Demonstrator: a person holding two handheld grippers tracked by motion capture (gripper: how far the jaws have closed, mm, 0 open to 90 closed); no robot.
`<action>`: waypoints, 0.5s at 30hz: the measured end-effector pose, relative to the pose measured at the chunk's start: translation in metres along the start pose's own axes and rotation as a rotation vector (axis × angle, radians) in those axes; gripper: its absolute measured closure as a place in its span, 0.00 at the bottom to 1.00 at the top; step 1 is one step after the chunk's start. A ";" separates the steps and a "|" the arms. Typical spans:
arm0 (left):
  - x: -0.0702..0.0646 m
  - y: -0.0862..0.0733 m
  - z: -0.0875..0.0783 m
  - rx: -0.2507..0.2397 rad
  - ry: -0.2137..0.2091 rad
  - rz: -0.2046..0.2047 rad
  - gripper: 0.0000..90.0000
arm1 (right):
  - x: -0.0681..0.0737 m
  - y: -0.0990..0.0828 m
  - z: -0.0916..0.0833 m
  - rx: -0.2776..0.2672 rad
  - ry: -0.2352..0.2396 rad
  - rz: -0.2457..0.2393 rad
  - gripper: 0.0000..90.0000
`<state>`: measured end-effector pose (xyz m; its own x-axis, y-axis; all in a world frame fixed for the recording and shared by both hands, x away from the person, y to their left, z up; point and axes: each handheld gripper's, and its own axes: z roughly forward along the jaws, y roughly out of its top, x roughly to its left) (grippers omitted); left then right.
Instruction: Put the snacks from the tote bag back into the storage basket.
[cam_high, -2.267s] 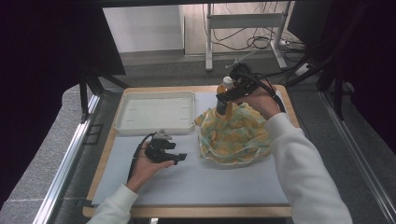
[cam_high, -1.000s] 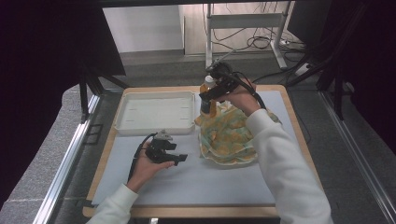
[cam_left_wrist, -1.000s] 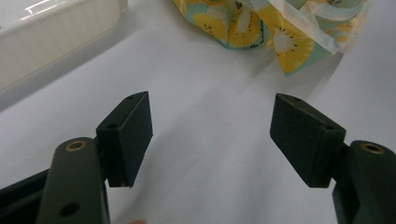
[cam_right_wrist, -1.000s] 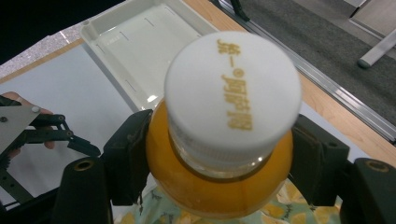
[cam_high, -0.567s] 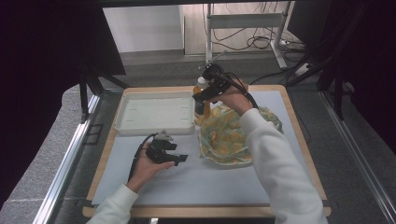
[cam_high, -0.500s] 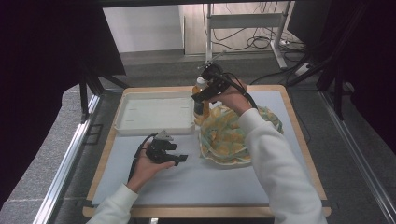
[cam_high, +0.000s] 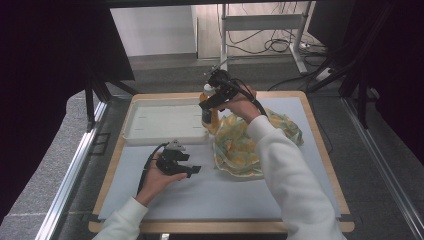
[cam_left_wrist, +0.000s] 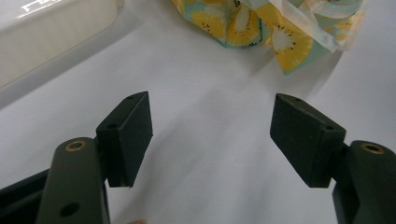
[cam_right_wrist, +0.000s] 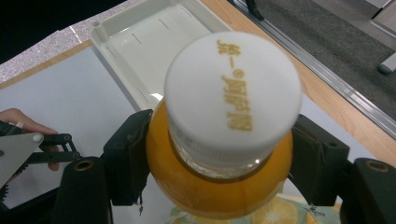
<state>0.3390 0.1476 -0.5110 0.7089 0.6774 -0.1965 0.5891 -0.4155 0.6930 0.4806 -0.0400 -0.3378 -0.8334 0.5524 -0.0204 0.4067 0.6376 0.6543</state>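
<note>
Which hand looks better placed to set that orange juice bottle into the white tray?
The right. The right gripper already clamps the white-capped orange juice bottle beside the white plastic tray; the left gripper rests open, nothing between its jaws.

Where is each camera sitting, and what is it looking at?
High view: sits above the table's near side, looking forward and down at the white tray, fruit-print cloth and both forearms.
Left gripper view: rides the left gripper, looking along its open jaws at the white mat.
Right gripper view: rides the right gripper, looking down on the orange bottle that its jaws clamp; the other hand's fingers show.
Shared: all three views show the tray and the cloth.
</note>
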 end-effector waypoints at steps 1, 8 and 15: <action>0.000 0.000 0.000 0.000 -0.002 0.001 0.33 | 0.000 0.001 0.002 0.000 0.002 -0.001 0.34; -0.001 0.000 0.000 0.000 -0.003 0.004 0.33 | 0.005 0.006 0.014 0.005 0.007 -0.007 0.34; -0.001 0.000 0.000 0.003 -0.004 0.010 0.33 | 0.009 0.009 0.028 0.023 0.008 -0.008 0.34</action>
<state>0.3385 0.1466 -0.5109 0.7164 0.6706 -0.1923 0.5832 -0.4244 0.6927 0.4875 -0.0145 -0.3532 -0.8398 0.5426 -0.0196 0.4081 0.6546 0.6364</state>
